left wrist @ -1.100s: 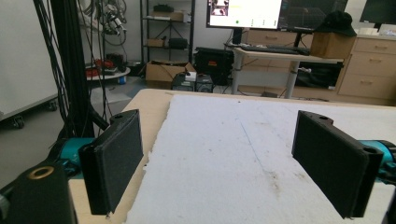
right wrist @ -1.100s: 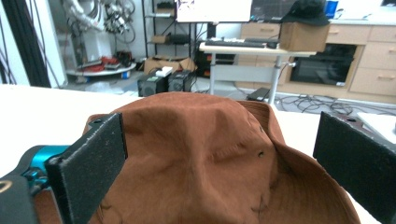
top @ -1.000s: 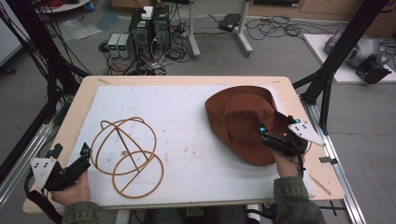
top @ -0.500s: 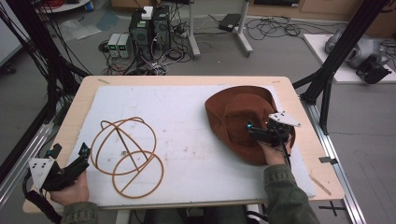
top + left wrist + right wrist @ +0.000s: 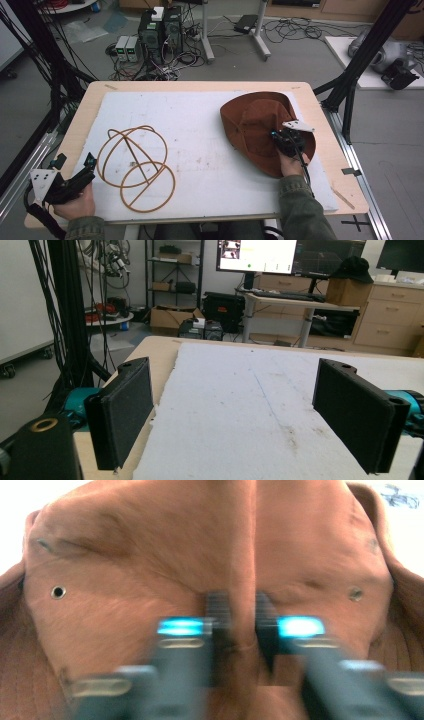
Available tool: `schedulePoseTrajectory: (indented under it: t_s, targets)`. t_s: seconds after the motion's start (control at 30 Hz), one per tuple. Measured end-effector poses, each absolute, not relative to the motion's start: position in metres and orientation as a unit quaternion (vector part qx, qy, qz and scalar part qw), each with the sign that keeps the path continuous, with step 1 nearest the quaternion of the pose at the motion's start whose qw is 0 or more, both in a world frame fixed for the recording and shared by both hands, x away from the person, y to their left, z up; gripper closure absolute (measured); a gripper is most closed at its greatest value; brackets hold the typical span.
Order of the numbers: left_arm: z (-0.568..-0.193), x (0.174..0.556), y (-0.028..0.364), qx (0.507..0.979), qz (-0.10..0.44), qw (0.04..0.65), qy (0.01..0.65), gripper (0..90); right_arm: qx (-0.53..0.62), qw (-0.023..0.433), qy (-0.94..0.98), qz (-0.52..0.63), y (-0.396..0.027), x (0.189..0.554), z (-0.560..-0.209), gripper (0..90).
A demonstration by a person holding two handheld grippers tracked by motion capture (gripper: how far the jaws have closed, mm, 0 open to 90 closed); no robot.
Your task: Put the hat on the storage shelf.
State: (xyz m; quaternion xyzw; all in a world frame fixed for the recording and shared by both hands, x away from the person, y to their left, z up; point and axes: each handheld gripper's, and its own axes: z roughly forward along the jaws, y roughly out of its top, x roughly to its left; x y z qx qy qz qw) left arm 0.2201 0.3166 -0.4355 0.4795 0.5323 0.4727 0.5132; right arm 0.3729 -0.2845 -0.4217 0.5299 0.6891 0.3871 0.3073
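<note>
- High view: a wide-brimmed brown suede hat lies on the right of a white foam board that covers a light wooden table. The right gripper sits on the hat's crown. A hat stand of bent tan wire hoops stands on the board's left. The left gripper rests at the near left corner, just beside the stand.
- Left gripper view: the left gripper's two black padded jaws stand wide apart with nothing between them, above bare board. The board's left edge and the table's rim lie close.
- Right gripper view: blurred, the right gripper's jaws are pinched on a raised fold of the hat's crown.
- Judgement: the hat looks gripped for lifting. Next probably calls for carrying it left over open board to the stand, clear of the table's right edge.
</note>
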Motion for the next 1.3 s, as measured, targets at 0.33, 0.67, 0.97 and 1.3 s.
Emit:
schedulePoseTrajectory:
  t_s: [0.33, 0.67, 0.97, 1.3]
  targets:
    - [-0.436, 0.221, 0.316, 0.482, 0.472, 0.514, 0.53, 16.6, 0.521, 0.337, 0.683, 0.386, -0.279, 0.366, -0.419, 87.9]
    - [-0.436, 0.221, 0.316, 0.485, 0.468, 0.515, 0.53, 16.8, 0.52, 0.34, 0.651, 0.436, -0.282, 0.353, -0.406, 87.7]
    - [-0.436, 0.222, 0.315, 0.486, 0.466, 0.516, 0.53, 16.8, 0.519, 0.331, 0.561, 0.554, -0.289, 0.334, -0.38, 87.6]
    - [-0.436, 0.222, 0.317, 0.48, 0.464, 0.52, 0.533, 16.9, 0.474, 0.334, 0.526, 0.623, -0.276, 0.32, -0.343, 87.6]
